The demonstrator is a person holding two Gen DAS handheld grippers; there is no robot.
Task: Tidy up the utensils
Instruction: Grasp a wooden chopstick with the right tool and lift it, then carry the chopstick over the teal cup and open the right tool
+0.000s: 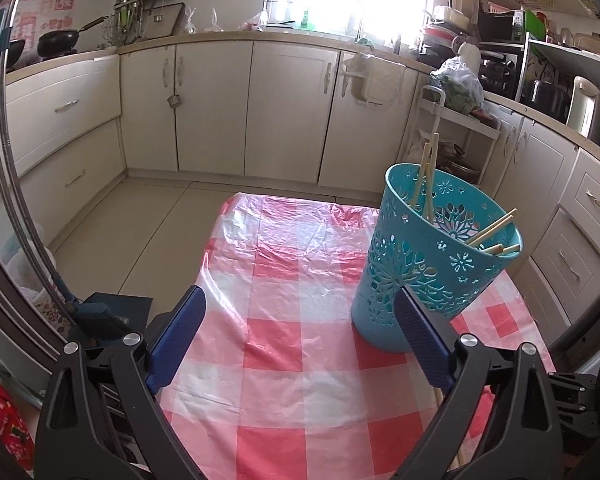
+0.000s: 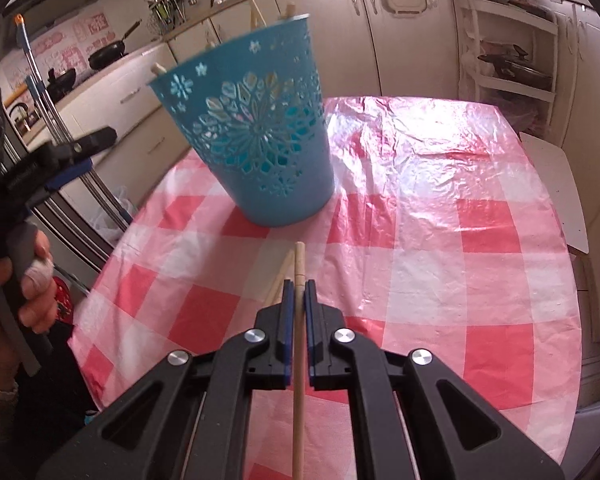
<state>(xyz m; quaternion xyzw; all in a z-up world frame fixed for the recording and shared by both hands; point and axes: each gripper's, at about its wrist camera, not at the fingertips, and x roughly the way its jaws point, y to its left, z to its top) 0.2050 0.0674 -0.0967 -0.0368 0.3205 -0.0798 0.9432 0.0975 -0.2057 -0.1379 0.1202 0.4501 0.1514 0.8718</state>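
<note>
Right now one wooden chopstick [image 2: 299, 276] is pinched between the two blue pads of the right gripper [image 2: 299, 286], with its tip pointing toward the blue basket [image 2: 256, 136]. A second chopstick [image 2: 278, 280] lies on the checked tablecloth [image 2: 440, 240], just beside the held one, in front of the basket. Several more chopsticks [image 1: 488, 234] already stand inside the basket and lean on its rim. The basket stands on the tablecloth. The left gripper [image 1: 300, 312] has its fingers [image 1: 180, 332] spread wide and holds nothing; its right finger is close to the basket wall. Behind the basket are the kitchen cabinets [image 1: 216, 104].
</note>
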